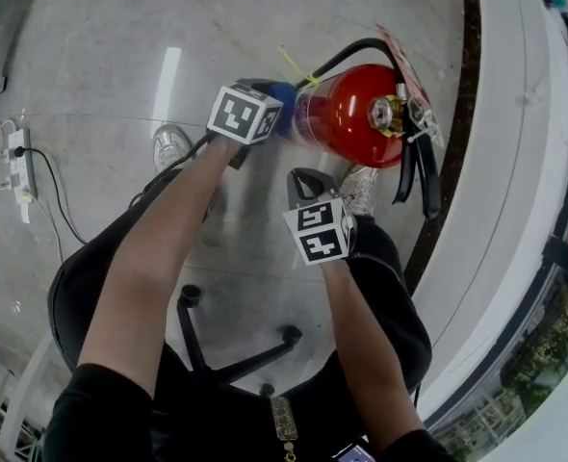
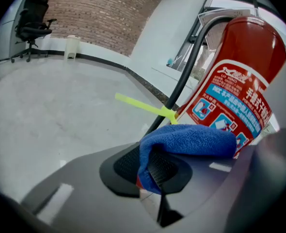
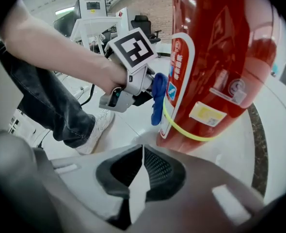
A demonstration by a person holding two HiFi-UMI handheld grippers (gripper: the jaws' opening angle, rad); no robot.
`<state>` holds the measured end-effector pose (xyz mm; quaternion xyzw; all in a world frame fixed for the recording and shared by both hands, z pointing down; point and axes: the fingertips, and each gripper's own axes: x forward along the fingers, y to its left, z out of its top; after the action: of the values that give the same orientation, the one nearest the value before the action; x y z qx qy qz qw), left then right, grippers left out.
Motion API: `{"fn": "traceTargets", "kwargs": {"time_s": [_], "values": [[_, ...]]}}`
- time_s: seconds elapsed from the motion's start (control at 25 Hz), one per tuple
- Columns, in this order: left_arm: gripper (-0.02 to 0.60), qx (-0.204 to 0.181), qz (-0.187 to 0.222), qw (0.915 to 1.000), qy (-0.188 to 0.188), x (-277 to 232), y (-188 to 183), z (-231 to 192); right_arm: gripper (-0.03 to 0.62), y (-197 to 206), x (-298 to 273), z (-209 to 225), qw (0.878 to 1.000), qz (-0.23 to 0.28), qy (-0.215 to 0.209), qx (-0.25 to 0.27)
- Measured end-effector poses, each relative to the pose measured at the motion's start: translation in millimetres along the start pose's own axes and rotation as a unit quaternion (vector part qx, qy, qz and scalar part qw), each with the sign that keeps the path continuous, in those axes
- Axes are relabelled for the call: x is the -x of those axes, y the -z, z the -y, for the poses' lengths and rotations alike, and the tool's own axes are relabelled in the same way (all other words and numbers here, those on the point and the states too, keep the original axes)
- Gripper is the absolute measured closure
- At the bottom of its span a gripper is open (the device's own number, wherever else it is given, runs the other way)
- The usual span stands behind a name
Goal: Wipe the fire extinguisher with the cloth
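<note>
The red fire extinguisher (image 1: 356,114) stands on the pale floor with its black hose (image 1: 347,54) and a yellow-green tie (image 1: 298,68). My left gripper (image 1: 270,104) is shut on a folded blue cloth (image 1: 284,94), and the cloth lies against the cylinder's left side. In the left gripper view the blue cloth (image 2: 189,141) bulges from the jaws just before the extinguisher's label (image 2: 230,106). My right gripper (image 1: 308,179) hovers close in front of the cylinder, shut with nothing in it. In the right gripper view the extinguisher (image 3: 211,57) towers above the right gripper (image 3: 142,152), beside the left gripper (image 3: 128,84) with the cloth (image 3: 158,98).
A white power strip (image 1: 19,162) with cables lies at the far left. A black chair base (image 1: 236,354) is under the person. Shoes (image 1: 173,145) rest near the extinguisher. A curved dark floor border (image 1: 452,162) and a white ledge (image 1: 515,210) run along the right.
</note>
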<state>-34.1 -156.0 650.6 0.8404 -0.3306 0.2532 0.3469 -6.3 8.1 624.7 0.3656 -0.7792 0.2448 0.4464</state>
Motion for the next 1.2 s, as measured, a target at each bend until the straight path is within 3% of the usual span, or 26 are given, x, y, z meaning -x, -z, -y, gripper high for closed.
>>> {"fn": "traceTargets", "kwargs": {"time_s": [0.28, 0.64, 0.92, 1.2], "values": [[0.551, 0.076, 0.007, 0.9962, -0.041, 6.9, 38.4, 4.8, 0.58, 16.7, 11.5, 11.8, 1.0, 0.008, 0.005, -0.015], [0.551, 0.123, 0.009, 0.9898, -0.072, 7.5, 82.3, 39.9, 0.58, 53.2, 28.5, 5.6, 1.0, 0.01, 0.003, -0.024], [0.551, 0.192, 0.043, 0.9762, -0.092, -13.9, 104.7, 83.8, 0.58, 75.9, 52.9, 23.0, 0.999, 0.021, 0.014, -0.029], [0.551, 0.222, 0.045, 0.9689, -0.098, -42.7, 107.7, 107.9, 0.58, 93.5, 77.1, 51.9, 0.998, 0.033, 0.035, -0.033]]}}
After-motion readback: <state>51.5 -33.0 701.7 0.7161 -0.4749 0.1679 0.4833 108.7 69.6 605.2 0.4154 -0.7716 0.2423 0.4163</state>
